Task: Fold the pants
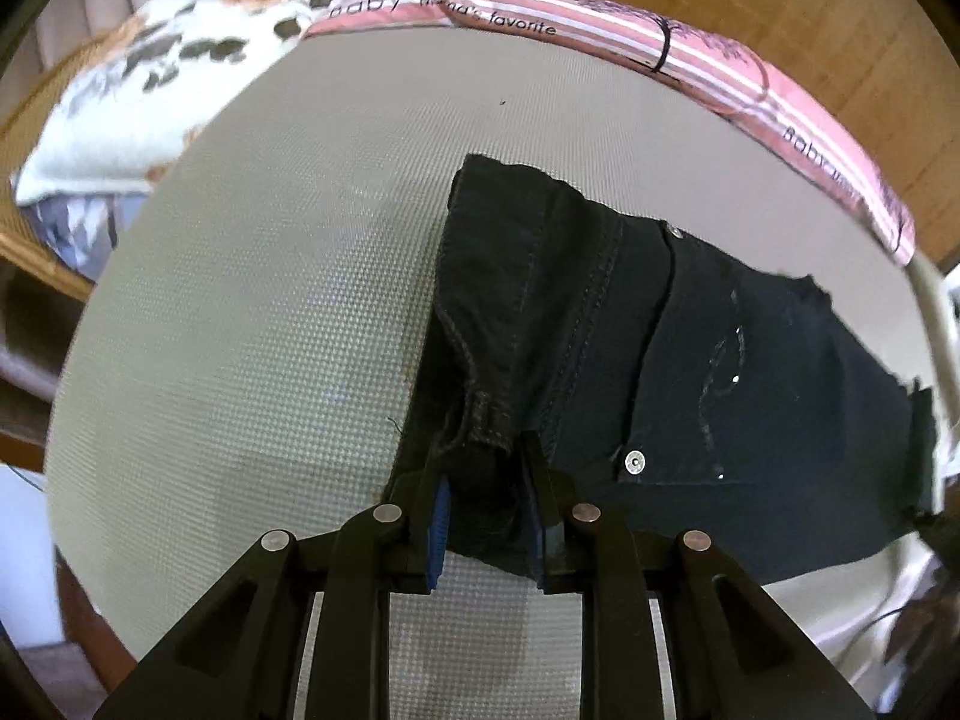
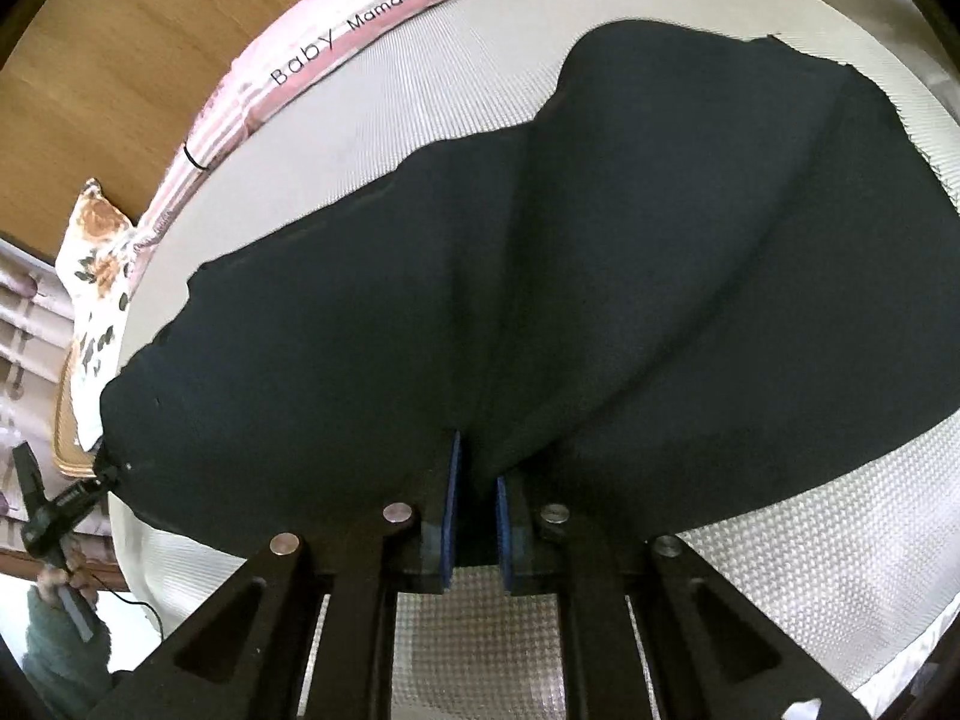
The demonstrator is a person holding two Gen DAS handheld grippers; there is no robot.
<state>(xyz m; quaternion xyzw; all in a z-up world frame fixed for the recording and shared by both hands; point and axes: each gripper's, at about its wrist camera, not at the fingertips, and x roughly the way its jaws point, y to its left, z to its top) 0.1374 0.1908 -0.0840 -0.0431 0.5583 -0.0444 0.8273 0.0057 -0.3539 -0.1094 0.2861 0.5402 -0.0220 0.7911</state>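
Left wrist view: black pants (image 1: 660,360) lie on a grey textured mat (image 1: 240,330), their waistband end toward the camera. The left gripper (image 1: 486,480) pinches a bunched fold of the dark cloth at the waistband, just below a belt loop (image 1: 489,417), the fabric pressed between its blue-lined fingers (image 1: 438,516). A metal rivet (image 1: 636,462) sits just beside the grip. Beyond the pants, along the mat's far edge, runs a pink striped cloth with printed lettering (image 1: 540,12); a floral pillow (image 1: 150,72) lies past the mat's far left corner.

Right wrist view: the pants (image 2: 600,270) spread in broad folds across the same mat (image 2: 810,570). The right gripper (image 2: 477,480) has its blue-padded fingers (image 2: 453,480) nearly together, nipping a raised ridge of the black cloth at the pants' near edge. At the pants' left end the left gripper (image 2: 105,474) is in view, a person's hand (image 2: 63,570) holding its handle.
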